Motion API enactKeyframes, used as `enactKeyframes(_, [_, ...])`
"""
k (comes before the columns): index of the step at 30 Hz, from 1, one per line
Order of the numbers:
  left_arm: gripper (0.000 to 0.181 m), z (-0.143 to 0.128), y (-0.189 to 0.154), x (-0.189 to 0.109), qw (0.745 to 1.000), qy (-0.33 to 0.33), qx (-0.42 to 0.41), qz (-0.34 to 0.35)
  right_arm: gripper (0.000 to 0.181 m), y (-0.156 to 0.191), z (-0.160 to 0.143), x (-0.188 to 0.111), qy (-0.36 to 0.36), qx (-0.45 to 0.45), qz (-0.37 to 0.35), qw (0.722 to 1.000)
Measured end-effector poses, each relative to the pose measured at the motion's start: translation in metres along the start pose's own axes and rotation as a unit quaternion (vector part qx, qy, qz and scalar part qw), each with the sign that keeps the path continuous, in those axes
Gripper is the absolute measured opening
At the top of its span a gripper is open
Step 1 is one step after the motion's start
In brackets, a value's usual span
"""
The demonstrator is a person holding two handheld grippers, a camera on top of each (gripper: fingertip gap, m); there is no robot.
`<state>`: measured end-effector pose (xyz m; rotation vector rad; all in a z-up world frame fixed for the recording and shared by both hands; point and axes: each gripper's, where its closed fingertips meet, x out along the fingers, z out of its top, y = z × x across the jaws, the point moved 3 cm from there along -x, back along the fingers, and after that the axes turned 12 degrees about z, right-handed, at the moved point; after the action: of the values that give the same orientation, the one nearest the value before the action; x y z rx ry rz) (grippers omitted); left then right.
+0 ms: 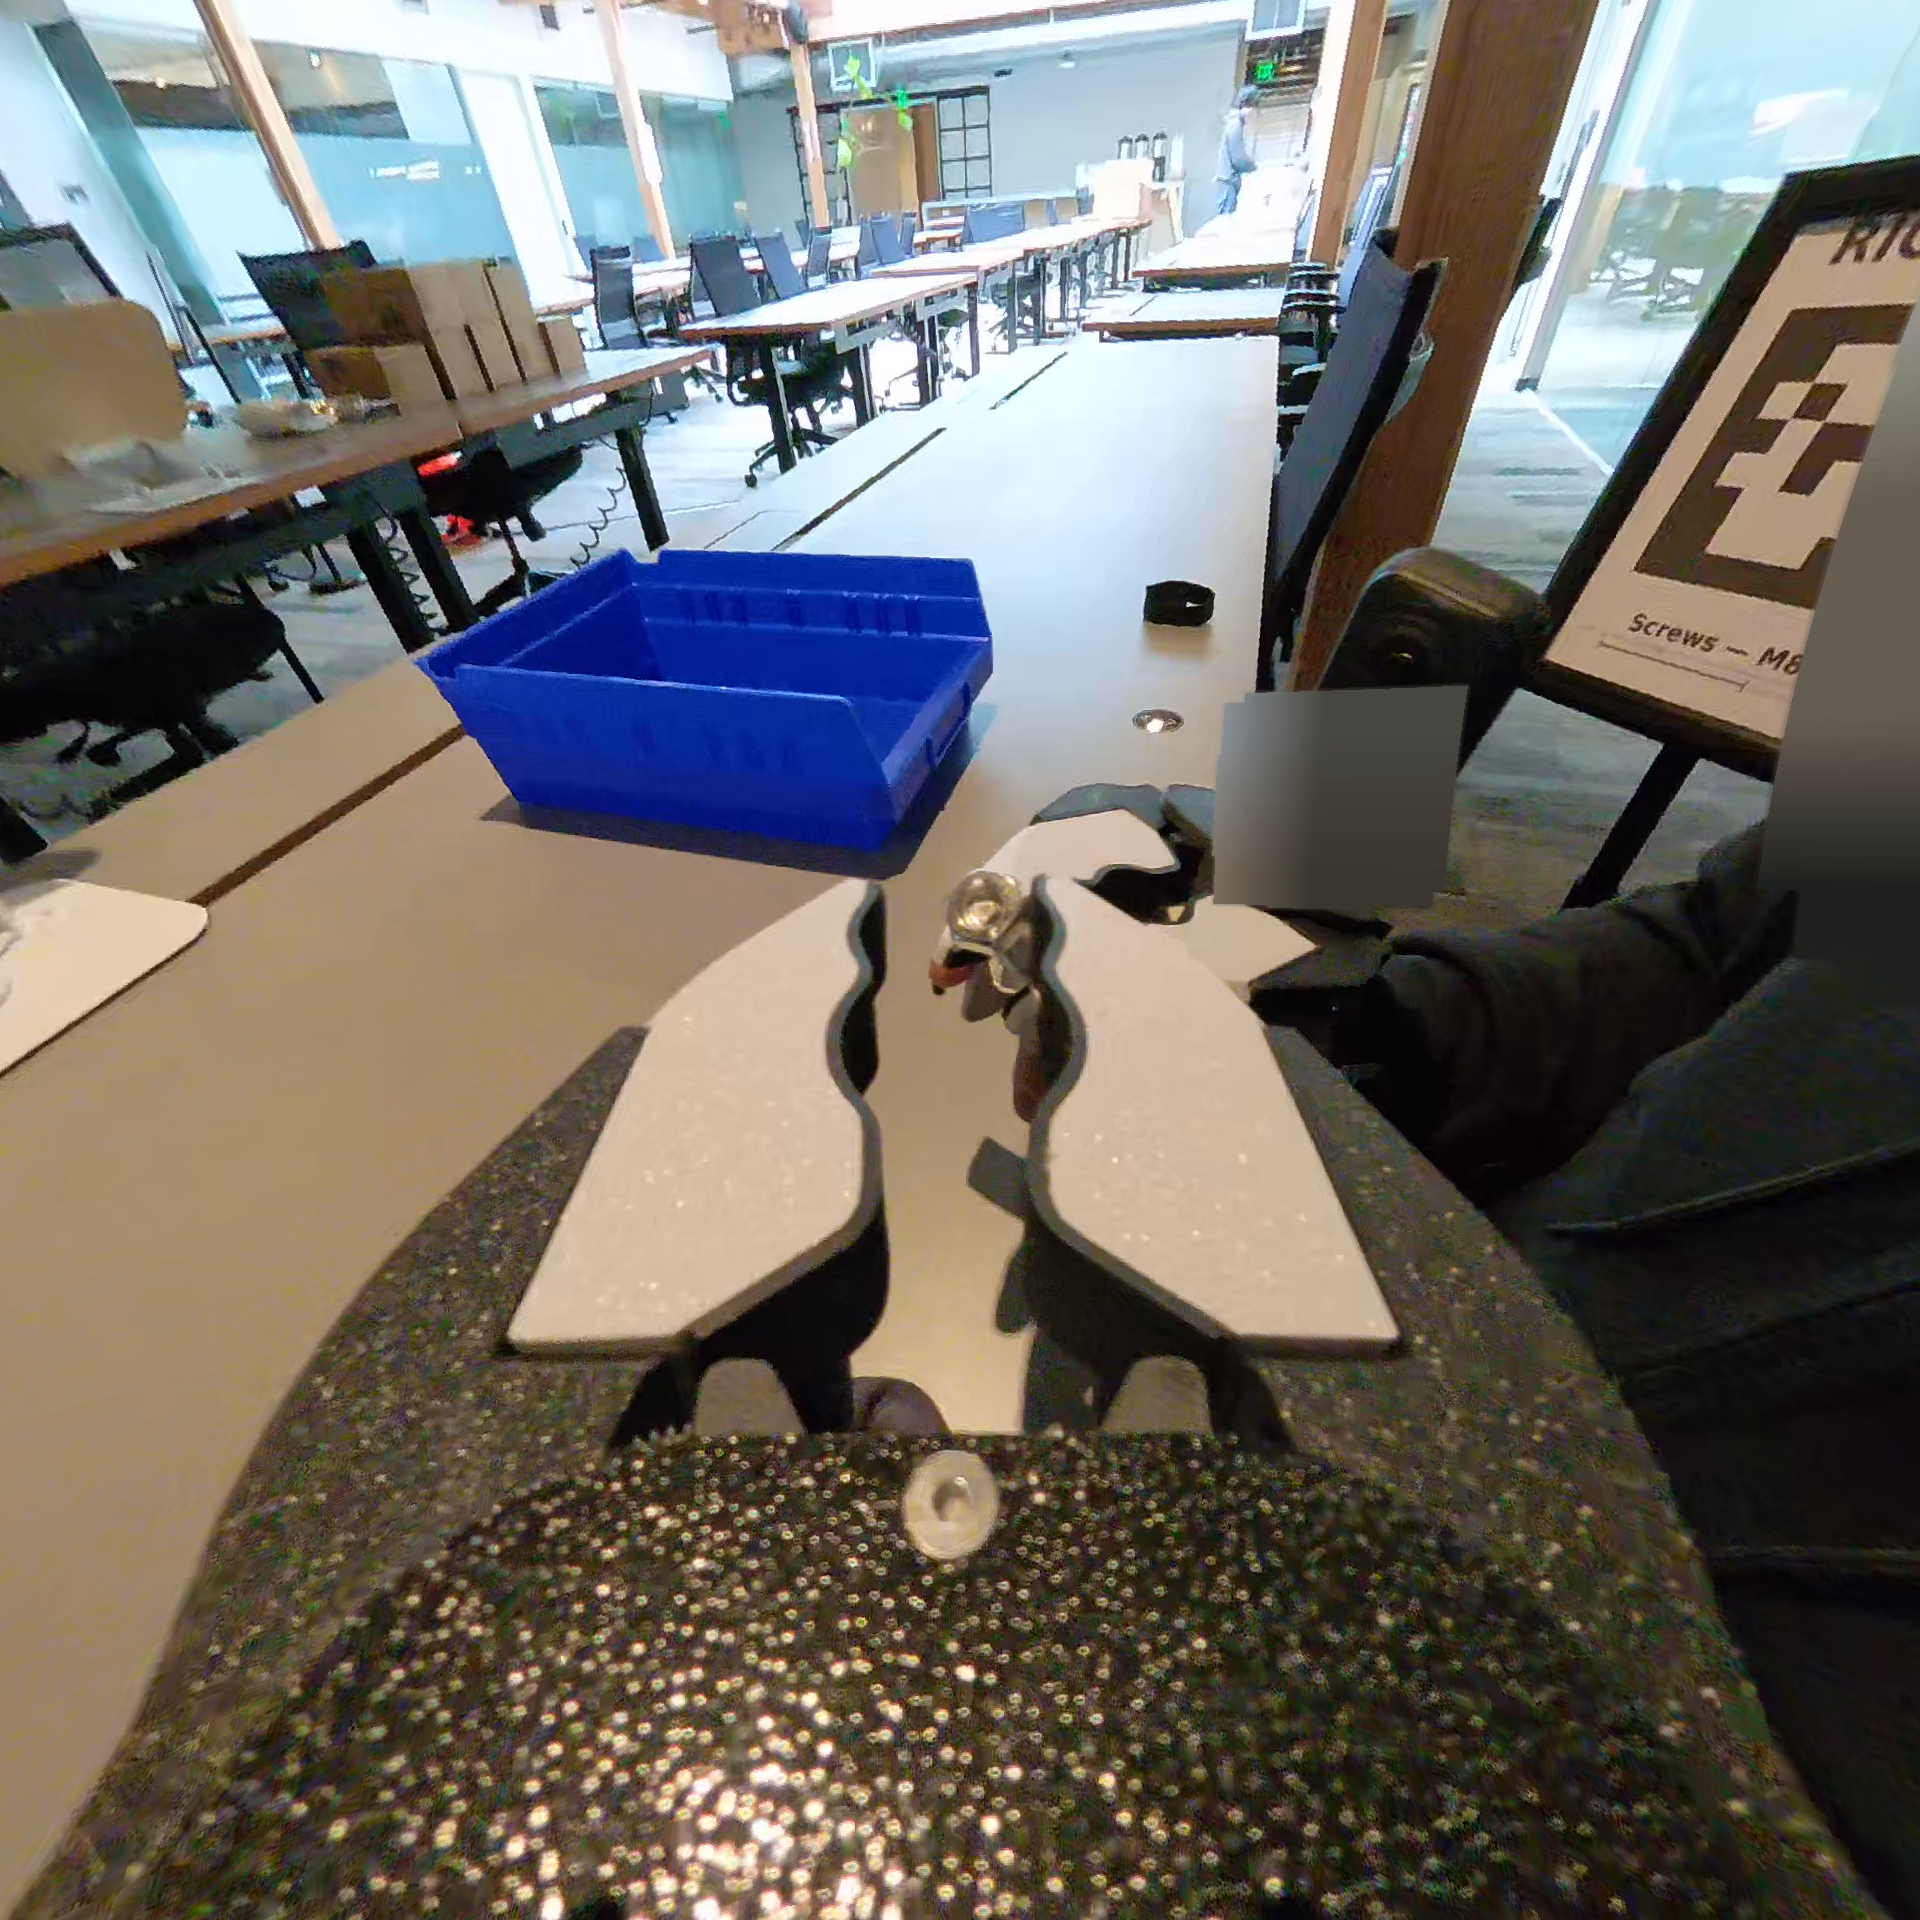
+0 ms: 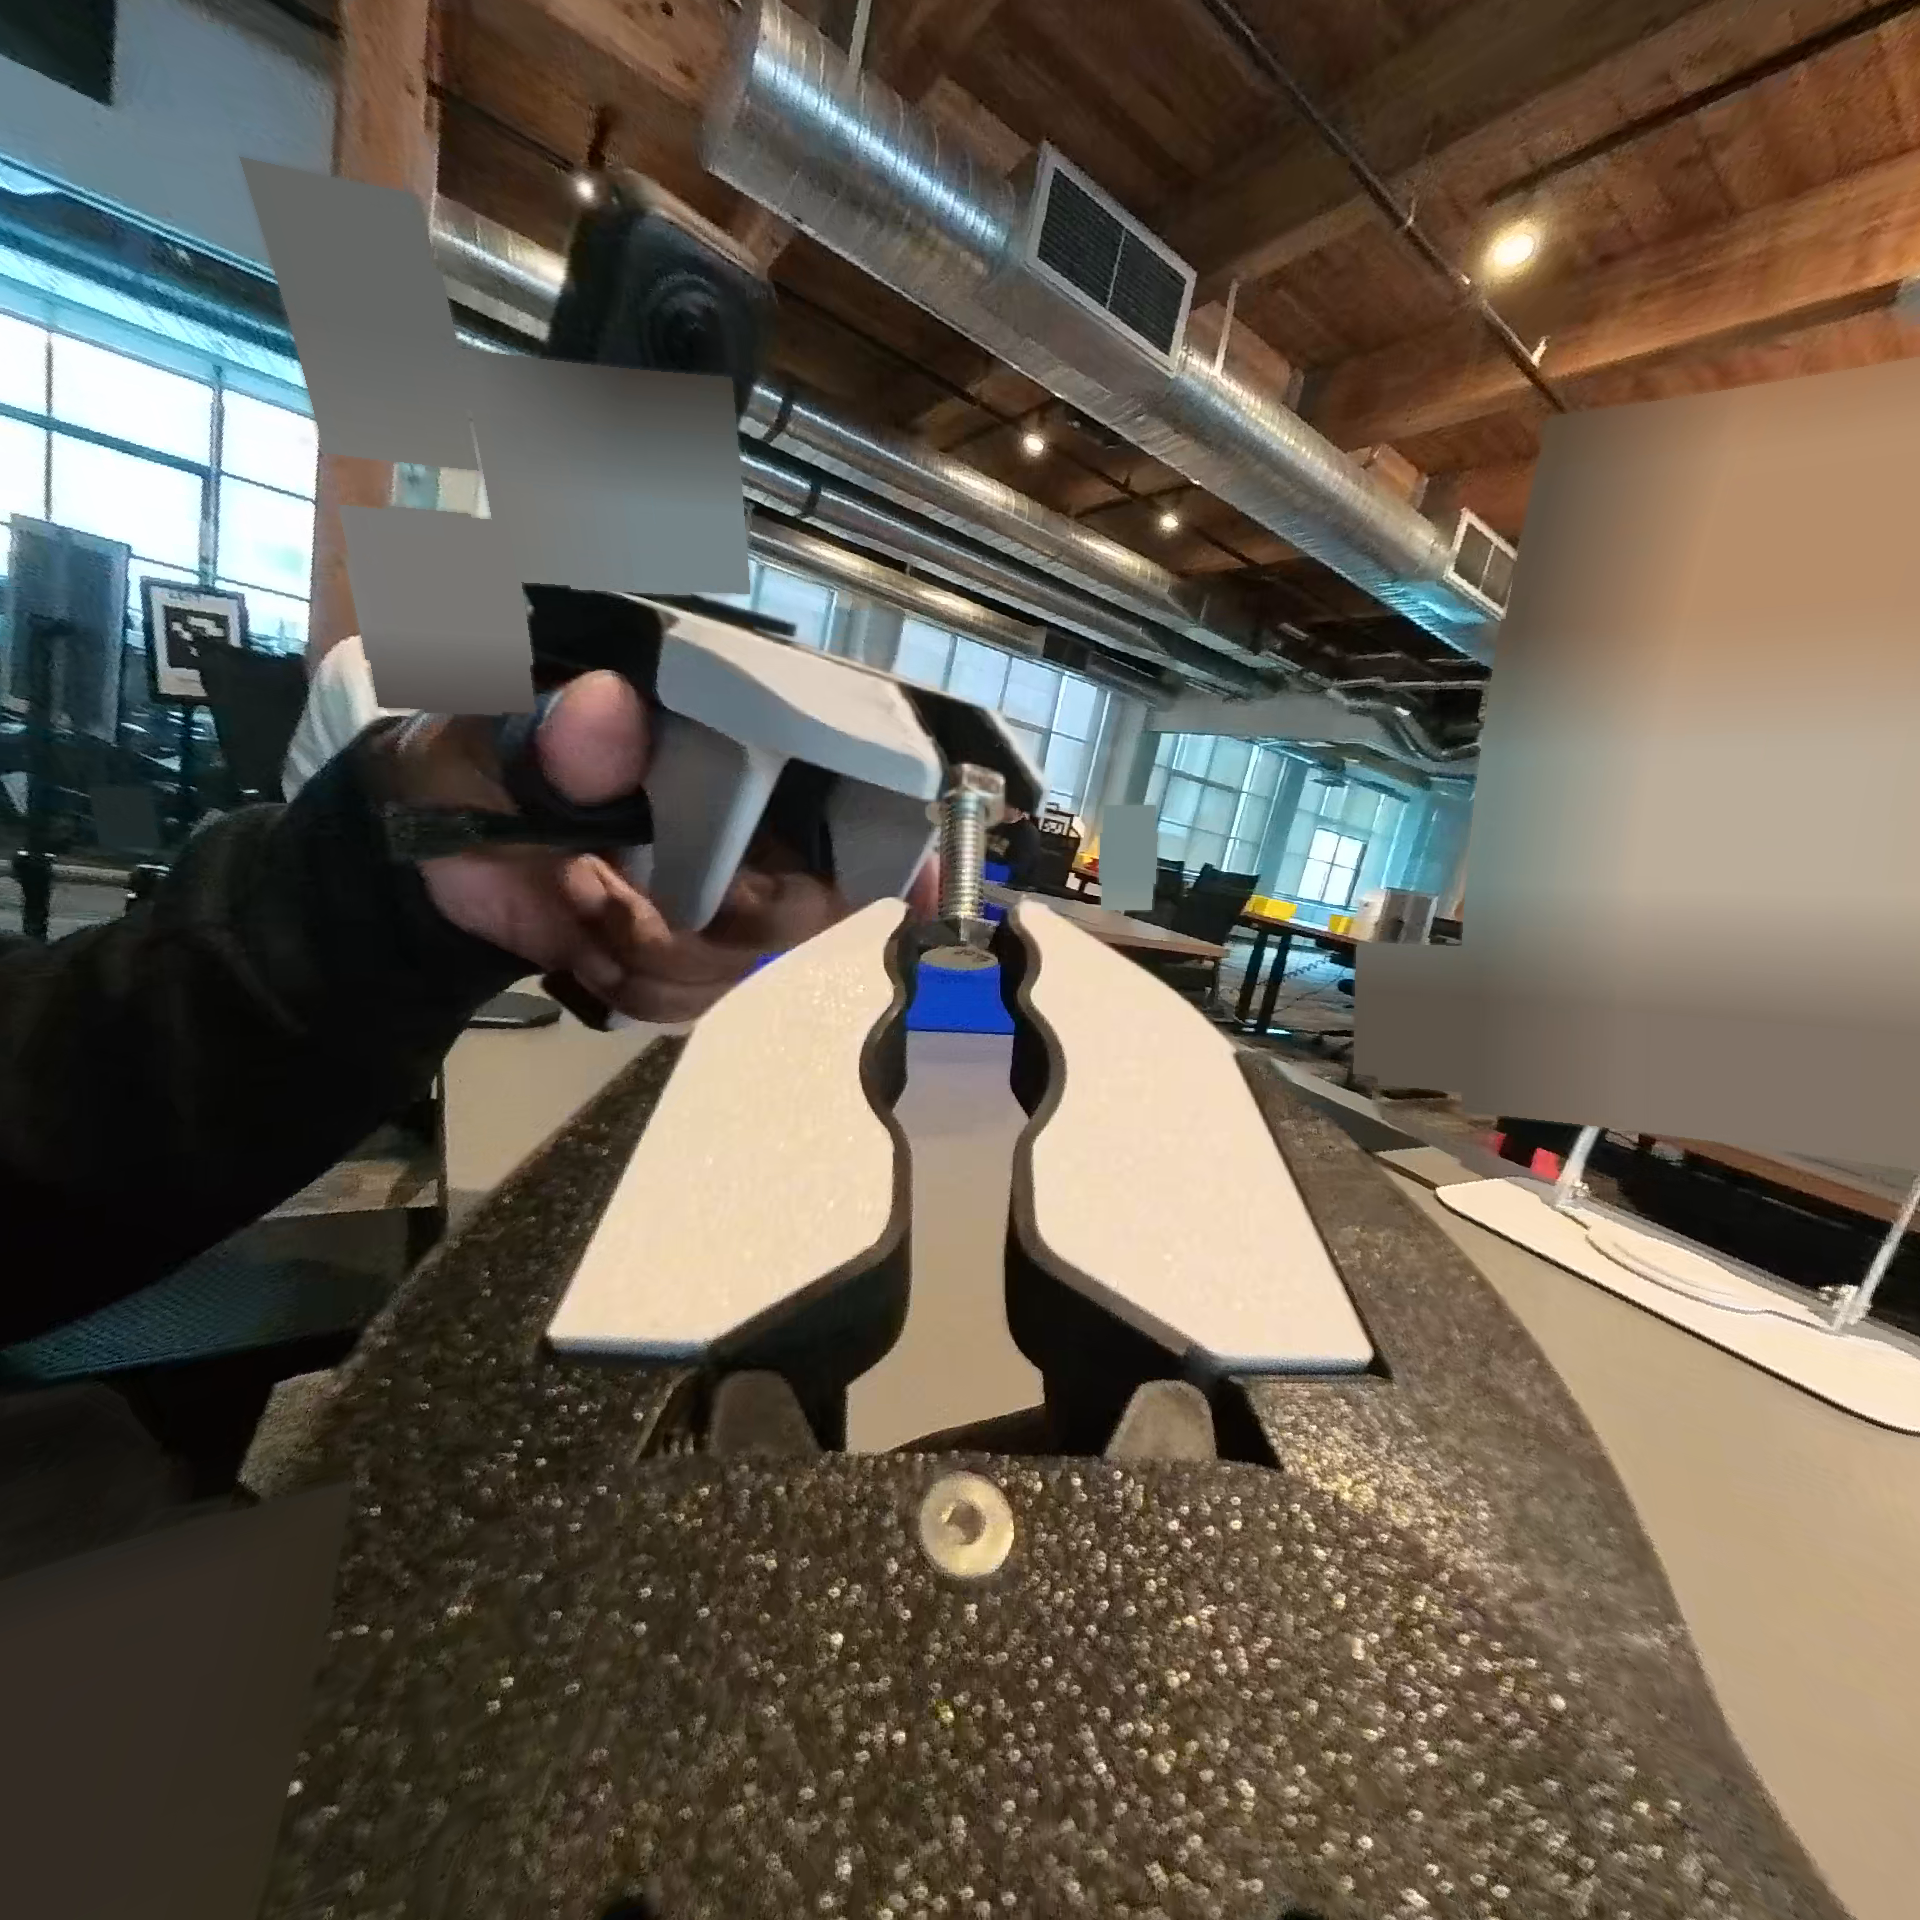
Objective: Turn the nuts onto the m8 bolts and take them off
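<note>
A deep blue plastic bin (image 1: 717, 686) with an inner divider sits on the long grey surface (image 1: 312, 1039), and a small black band (image 1: 1178, 603) lies well beyond it toward the right edge. A white rounded mat (image 1: 83, 951) lies at the left edge of the same surface. A black-framed sign with a black-and-white square marker (image 1: 1756, 468) stands on a stand at the right. Overhead runs a ribbed silver air duct (image 2: 935, 208) under wooden ceiling beams (image 2: 1558, 125).
</note>
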<state>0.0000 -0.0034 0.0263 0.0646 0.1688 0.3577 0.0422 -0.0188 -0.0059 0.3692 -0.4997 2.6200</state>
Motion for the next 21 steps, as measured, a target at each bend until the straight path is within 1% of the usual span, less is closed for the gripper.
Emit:
enactKeyframes(2, [0.014,0.001,-0.003,0.000,1.000,-0.007,-0.004,-0.018,0.014,0.000,0.000,0.000,0.002,-0.004,-0.003,1.000])
enactKeyframes(4, [0.013,0.000,-0.004,0.000,0.999,-0.015,0.017,-0.023,0.014,0.000,-0.001,0.000,0.001,0.000,0.001,1.000])
enactKeyframes(7, [0.009,-0.001,-0.005,-0.004,0.995,-0.043,0.086,-0.041,0.015,0.002,-0.001,0.001,-0.009,0.024,0.023,0.999])
enactKeyframes(10, [0.003,-0.002,-0.011,-0.009,0.981,-0.090,0.152,-0.076,0.015,0.006,0.002,0.000,-0.036,0.060,0.061,0.996])
enactKeyframes(12, [0.004,-0.002,-0.010,-0.010,0.976,-0.113,0.173,-0.073,0.015,0.006,0.004,-0.001,-0.048,0.069,0.067,0.994])
enactKeyframes(13, [0.010,-0.001,-0.010,-0.010,0.977,-0.116,0.166,-0.073,0.015,0.005,0.005,-0.001,-0.049,0.068,0.065,0.994])
enactKeyframes(14, [0.021,0.001,-0.011,-0.011,0.978,-0.120,0.151,-0.078,0.015,0.005,0.006,-0.001,-0.050,0.067,0.064,0.994])
enactKeyframes(15, [0.028,0.004,-0.012,-0.012,0.979,-0.125,0.137,-0.083,0.015,0.004,0.006,-0.001,-0.050,0.066,0.062,0.995])
enactKeyframes(16, [0.031,0.007,-0.012,-0.014,0.980,-0.129,0.125,-0.086,0.015,0.003,0.006,-0.002,-0.051,0.066,0.061,0.995])
enactKeyframes(18, [0.031,0.010,-0.008,-0.014,0.986,-0.118,0.090,-0.076,0.015,0.002,0.006,-0.002,-0.050,0.063,0.059,0.995])
enactKeyframes(21, [0.027,0.009,0.003,-0.010,0.996,-0.069,0.008,-0.055,0.015,0.003,0.005,-0.001,-0.038,0.047,0.055,0.997])
